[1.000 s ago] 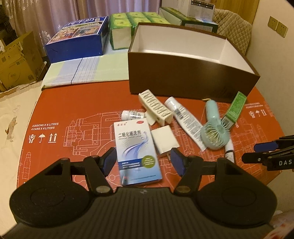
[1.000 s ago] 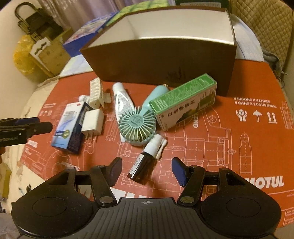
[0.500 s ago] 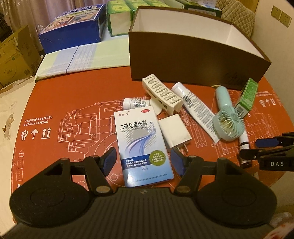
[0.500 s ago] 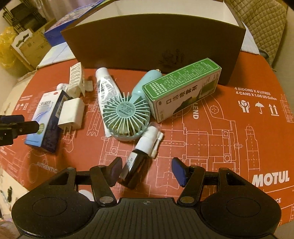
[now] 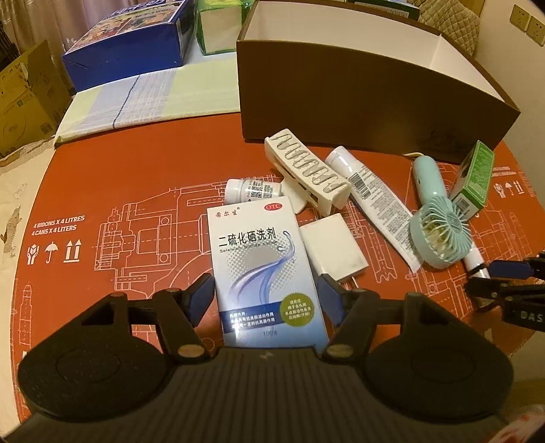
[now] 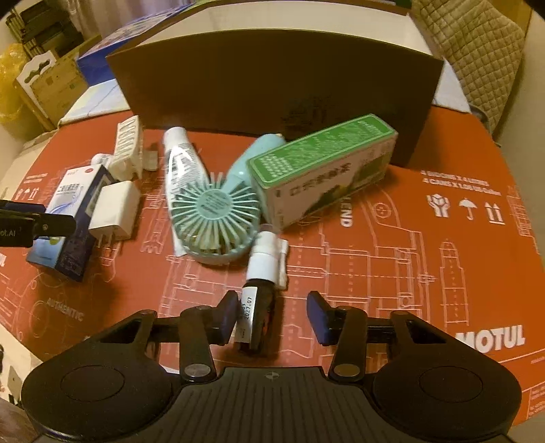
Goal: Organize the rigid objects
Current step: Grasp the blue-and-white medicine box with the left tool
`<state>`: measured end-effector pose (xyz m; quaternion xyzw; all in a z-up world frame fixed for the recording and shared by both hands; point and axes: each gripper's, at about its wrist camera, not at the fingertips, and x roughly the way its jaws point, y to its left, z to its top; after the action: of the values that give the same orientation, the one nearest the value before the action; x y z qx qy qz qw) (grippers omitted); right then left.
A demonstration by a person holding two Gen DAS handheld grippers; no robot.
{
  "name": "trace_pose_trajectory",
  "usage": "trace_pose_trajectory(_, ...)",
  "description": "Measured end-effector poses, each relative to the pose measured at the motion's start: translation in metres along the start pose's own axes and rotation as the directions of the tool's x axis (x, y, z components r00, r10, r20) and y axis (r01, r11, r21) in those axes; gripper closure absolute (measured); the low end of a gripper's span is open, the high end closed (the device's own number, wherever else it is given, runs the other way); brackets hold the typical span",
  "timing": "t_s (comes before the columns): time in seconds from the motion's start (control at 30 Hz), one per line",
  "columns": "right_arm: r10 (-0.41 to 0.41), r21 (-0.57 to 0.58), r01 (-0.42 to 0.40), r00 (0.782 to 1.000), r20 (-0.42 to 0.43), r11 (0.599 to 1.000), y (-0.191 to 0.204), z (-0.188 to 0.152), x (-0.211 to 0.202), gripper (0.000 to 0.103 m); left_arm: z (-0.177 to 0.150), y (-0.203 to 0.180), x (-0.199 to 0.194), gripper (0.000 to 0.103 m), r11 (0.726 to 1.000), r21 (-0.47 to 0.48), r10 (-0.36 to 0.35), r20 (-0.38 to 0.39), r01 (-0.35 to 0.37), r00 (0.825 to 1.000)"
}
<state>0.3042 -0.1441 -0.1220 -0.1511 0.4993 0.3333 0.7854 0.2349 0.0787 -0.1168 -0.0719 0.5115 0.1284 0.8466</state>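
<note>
My left gripper (image 5: 265,296) is open, its jaws on either side of a white-and-blue medicine box (image 5: 264,269) lying flat on the red mat. My right gripper (image 6: 272,318) is open around a small dark spray bottle with a white cap (image 6: 260,286); its left pad is close to the bottle. Between them lie a white charger (image 5: 335,248), a white hair clip (image 5: 306,170), a small white bottle (image 5: 253,189), a white tube (image 5: 378,201), a mint hand fan (image 6: 214,208) and a green box (image 6: 323,170). An open brown box (image 5: 340,92) stands behind them.
A blue carton (image 5: 126,41) and green packs (image 5: 218,27) sit behind on a striped cloth (image 5: 136,92). Cardboard boxes (image 5: 24,92) stand at the far left. A quilted chair (image 6: 477,51) is at the back right. The mat's right part (image 6: 442,238) is bare.
Both grippers have moved forward and down. The medicine box now sits between the left jaws, and the spray bottle between the right jaws. No object has moved.
</note>
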Motion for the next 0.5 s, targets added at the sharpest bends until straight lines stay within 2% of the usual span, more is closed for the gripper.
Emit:
trace_pose_trajectory(0.27, 0.012, 0.018, -0.012, 1.000, 0.014, 1.000, -0.008, -0.004, -0.004, 0.060, -0.001, 0.004, 0.010, 0.041, 1.000, 0.026, 0.015, 0.008, -0.015, 1.000)
trace_pose_trajectory(0.5, 0.010, 0.019, -0.011, 1.000, 0.016, 1.000, -0.005, -0.001, -0.001, 0.060, -0.018, 0.016, 0.001, 0.041, 0.999, 0.051, 0.007, 0.004, -0.007, 1.000)
